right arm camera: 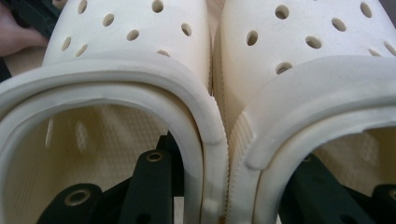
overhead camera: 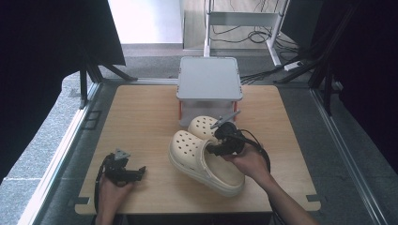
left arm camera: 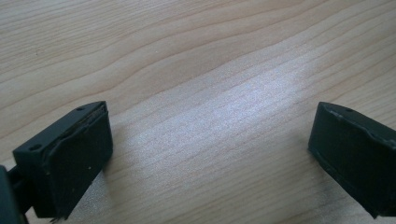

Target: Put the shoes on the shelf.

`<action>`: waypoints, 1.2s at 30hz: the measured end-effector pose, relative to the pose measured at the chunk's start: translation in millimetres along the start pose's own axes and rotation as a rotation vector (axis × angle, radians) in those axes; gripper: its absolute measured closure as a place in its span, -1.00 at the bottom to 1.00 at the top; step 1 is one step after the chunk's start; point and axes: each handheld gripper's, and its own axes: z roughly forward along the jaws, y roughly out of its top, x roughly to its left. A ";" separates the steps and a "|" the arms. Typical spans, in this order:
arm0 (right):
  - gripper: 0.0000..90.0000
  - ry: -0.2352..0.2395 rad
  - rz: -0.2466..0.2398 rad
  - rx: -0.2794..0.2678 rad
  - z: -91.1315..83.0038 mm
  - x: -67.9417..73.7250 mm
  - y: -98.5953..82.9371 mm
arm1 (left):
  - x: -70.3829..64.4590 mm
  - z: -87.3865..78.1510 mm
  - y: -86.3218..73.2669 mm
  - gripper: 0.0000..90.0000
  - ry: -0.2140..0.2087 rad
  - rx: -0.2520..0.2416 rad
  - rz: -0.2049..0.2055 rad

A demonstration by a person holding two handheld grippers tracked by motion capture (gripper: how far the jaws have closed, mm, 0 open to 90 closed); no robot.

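Near the desk (overhead camera: 141,117) centre I had my right gripper (overhead camera: 220,146) pinching both cream clogs (overhead camera: 206,159) by their touching inner walls, left gripper (overhead camera: 133,172) spread idle, so next I judged a careful joint lift.

The left tongs (overhead camera: 139,172) are black, with blocky rubber-faced jaws bearing small screw holes, a grey three-cornered plate on top and a black cable looping behind. The right tongs (overhead camera: 215,149) are black too, with bolted linkage bars, a grey plate above and a cable behind. Both forearms are bare.
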 end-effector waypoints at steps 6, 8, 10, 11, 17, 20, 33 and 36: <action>0.48 -0.018 0.021 -0.008 -23.7 -5.8 7.1 | 0.3 0.0 0.1 -1.00 0.000 -0.001 0.004; 0.47 -0.024 0.029 -0.015 -31.5 -7.5 9.9 | 0.2 0.0 0.1 -1.00 0.000 0.000 0.003; 0.48 -0.032 0.033 -0.018 -38.1 -8.9 12.4 | 0.2 0.0 0.1 -1.00 0.000 0.000 0.003; 0.48 -0.039 0.036 -0.018 -42.4 -9.7 14.5 | 0.2 0.1 0.1 -1.00 0.001 -0.002 0.002; 0.48 -0.054 0.060 -0.028 -60.1 -16.8 27.7 | 0.2 0.0 0.1 -1.00 0.000 0.000 0.003; 0.48 -0.067 0.072 -0.034 -66.7 -21.1 35.1 | 0.1 0.1 0.1 -1.00 0.000 -0.002 0.001; 0.47 -0.159 0.169 -0.069 -69.8 -49.3 83.6 | 0.4 -0.3 0.3 -1.00 -0.006 0.002 -0.001; 0.47 -0.165 0.206 -0.069 -64.1 -58.6 95.2 | 0.4 -0.2 0.3 -1.00 -0.006 0.002 -0.001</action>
